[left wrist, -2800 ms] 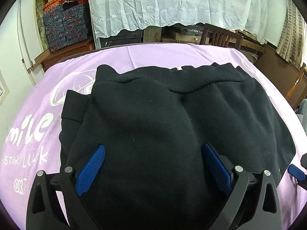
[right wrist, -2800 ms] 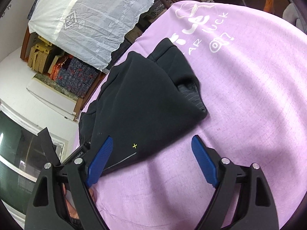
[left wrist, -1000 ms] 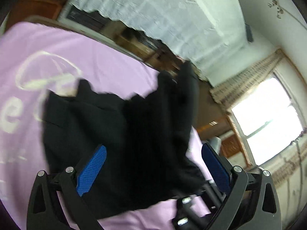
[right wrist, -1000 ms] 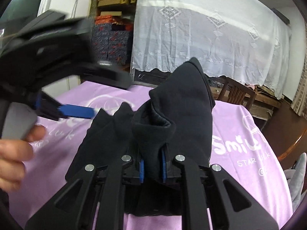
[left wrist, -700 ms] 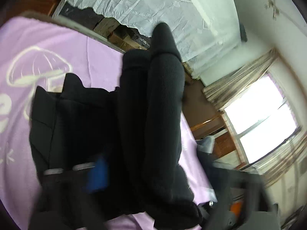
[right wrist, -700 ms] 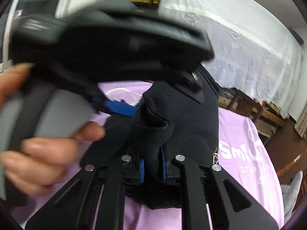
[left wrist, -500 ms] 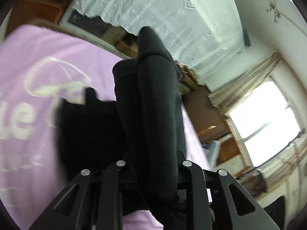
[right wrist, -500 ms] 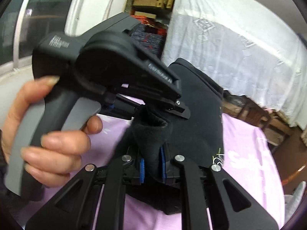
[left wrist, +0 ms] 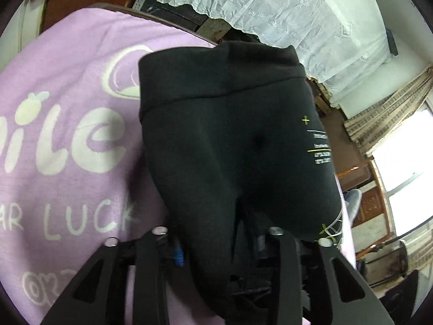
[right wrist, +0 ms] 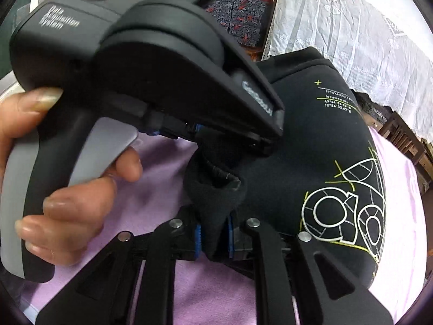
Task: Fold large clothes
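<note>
Fabric of a black sweatshirt fills the middle of the left wrist view, lifted above a purple cloth printed with white letters. The garment's ribbed hem is seen at 12 o'clock, and small yellow and white print at 3 o'clock. A thick fold is gathered between the fingers of the left gripper, whose jaws are opening at this moment; the blue pads are mostly hidden by the fold, and whether they press on it cannot be told.

In the right wrist view, a rolled edge of the same sweatshirt is pinched narrowly between the blue pads of the right gripper at 6 o'clock. A white and yellow line graphic is shown on the fabric at 3 o'clock. The body of the left gripper is seen at 10 o'clock, held by a hand at 9 o'clock, with its tip set into the fabric just above the right gripper's pinch. A white lace curtain is hung at 1 o'clock.
</note>
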A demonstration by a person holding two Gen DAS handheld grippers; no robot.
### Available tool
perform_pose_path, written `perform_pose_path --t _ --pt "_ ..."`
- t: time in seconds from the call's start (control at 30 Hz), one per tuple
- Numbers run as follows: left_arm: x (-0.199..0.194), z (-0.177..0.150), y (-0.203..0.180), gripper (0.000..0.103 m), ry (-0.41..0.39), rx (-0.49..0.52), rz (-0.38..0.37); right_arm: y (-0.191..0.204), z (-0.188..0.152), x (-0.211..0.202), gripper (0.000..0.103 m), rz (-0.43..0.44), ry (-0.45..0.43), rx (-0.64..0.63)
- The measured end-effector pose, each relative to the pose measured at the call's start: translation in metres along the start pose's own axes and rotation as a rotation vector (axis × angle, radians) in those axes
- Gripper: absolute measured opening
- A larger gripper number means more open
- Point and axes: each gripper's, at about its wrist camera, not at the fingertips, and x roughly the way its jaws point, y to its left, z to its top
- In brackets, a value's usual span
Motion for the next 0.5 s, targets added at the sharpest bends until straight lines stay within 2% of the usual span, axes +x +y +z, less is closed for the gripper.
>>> perform_pose_path --t 0.03,0.07,0.13,0.23,0.27,0.37,0.47,0.5 --pt "-0.001 -0.002 -0.003 0.059 -0.007 0.006 0.025 0.000 0.001 0.000 0.014 0.002 0.003 -0.004" --pt "-0.001 -0.002 -0.002 0.063 -0.013 0.011 0.043 0.001 0.000 -0.001 0.016 0.006 0.004 -0.015" --pt "-0.006 -0.003 -0.004 0.064 -0.021 0.016 0.043 -0.003 -0.002 -0.008 0.020 0.027 0.005 -0.031" --pt "-0.013 -0.005 -0.008 0.064 -0.033 0.034 0.057 -0.004 -0.006 -0.032 0.038 0.116 -0.025 -0.050" --pt "-0.014 -0.007 -0.007 0.064 -0.035 0.039 0.064 -0.002 -0.008 -0.041 0.047 0.124 -0.040 -0.067" --pt "-0.022 -0.010 -0.008 0.063 -0.053 0.048 0.094 -0.001 -0.013 -0.066 0.059 0.077 -0.095 -0.121" --pt "-0.035 -0.003 -0.009 0.062 -0.092 0.057 0.123 -0.026 -0.012 -0.084 0.058 0.091 -0.122 -0.070" --pt "-0.043 -0.002 -0.007 0.060 -0.112 0.053 0.129 -0.036 -0.010 -0.090 0.052 0.099 -0.133 -0.044"
